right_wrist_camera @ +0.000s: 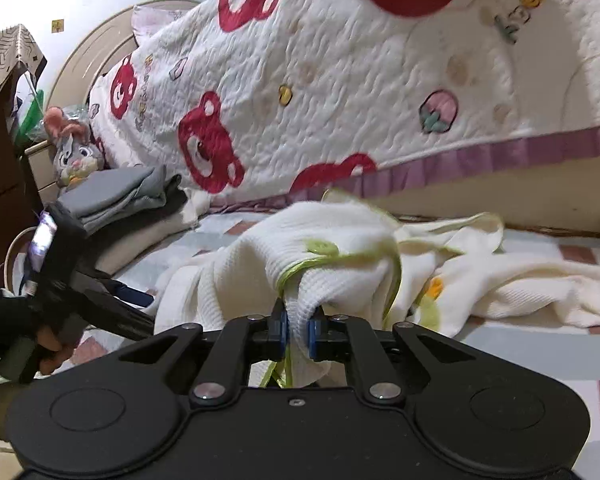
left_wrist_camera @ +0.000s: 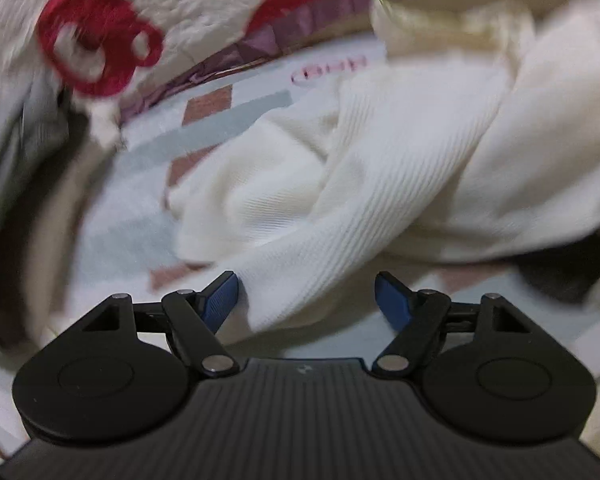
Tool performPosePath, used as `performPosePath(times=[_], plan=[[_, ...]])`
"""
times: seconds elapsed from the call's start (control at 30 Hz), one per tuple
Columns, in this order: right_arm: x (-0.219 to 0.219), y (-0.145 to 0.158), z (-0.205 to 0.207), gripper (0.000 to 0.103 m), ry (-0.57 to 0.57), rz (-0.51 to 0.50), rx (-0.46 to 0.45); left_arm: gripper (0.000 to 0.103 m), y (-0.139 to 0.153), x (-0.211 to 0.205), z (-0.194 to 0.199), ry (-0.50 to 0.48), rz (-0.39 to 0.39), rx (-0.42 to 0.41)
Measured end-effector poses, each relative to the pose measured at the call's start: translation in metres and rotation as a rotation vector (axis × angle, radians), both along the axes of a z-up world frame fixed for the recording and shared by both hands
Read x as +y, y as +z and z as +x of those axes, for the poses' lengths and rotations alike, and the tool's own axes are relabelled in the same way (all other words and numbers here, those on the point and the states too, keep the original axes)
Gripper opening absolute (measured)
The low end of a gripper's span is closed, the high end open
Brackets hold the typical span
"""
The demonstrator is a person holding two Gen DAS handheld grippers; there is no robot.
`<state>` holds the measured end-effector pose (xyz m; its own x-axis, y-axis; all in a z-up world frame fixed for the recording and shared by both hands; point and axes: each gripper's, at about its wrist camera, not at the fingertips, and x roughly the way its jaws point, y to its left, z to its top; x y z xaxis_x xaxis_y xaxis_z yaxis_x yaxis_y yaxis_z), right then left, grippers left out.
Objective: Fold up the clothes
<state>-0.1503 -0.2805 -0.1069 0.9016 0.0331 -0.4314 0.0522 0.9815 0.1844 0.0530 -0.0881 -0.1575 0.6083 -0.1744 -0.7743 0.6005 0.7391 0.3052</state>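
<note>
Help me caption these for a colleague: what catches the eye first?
The quilt with big red bears fills the background. In front, on the checked mat, the right gripper pinches a cream garment with green trim. A grey plush rabbit sits far left, above folded grey clothes.

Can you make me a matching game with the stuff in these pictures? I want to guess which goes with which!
Things:
1. right gripper
2. left gripper
3. grey folded clothes
4. bunny plush

States or places:
A. stacked by the quilt's edge
B. jaws apart, nothing pinched
C. closed on the white garment
D. sitting behind the grey pile

Pairs: 1-C, 2-B, 3-A, 4-D
</note>
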Motion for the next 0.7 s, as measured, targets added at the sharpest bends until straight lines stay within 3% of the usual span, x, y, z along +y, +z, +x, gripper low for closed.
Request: performPosePath(times=[0.07, 0.13, 0.3, 0.37, 0.5, 0.57, 0.7], plan=[[-0.003, 0.005, -0.007, 0.011, -0.007, 0.03, 0.004, 0.007, 0.001, -0.011, 0.002, -0.026, 0.106, -0.051], [-0.005, 0.012, -0.02, 0.011, -0.006, 0.066, 0.01, 0.006, 0.019, -0.01, 0.006, -0.025, 0.097, -0.072], [-0.01, 0.016, -0.049, 0.011, -0.018, 0.089, 0.044, 0.006, 0.092, 0.0, 0.02, -0.033, 0.06, -0.254], [-0.014, 0.015, -0.053, 0.011, -0.028, 0.098, 0.066, 0.006, 0.119, 0.003, 0.033, -0.001, 0.035, -0.286], [-0.016, 0.011, -0.053, 0.011, -0.017, 0.15, 0.087, 0.006, 0.146, 0.0, 0.057, 0.017, 0.053, -0.338], [-0.015, 0.015, -0.055, 0.011, -0.015, 0.165, 0.088, 0.006, 0.163, 0.003, 0.072, 0.068, 0.009, -0.355], [-0.015, 0.031, -0.058, 0.011, -0.008, 0.14, 0.072, 0.006, 0.218, 0.025, 0.14, 0.252, -0.172, -0.334]])
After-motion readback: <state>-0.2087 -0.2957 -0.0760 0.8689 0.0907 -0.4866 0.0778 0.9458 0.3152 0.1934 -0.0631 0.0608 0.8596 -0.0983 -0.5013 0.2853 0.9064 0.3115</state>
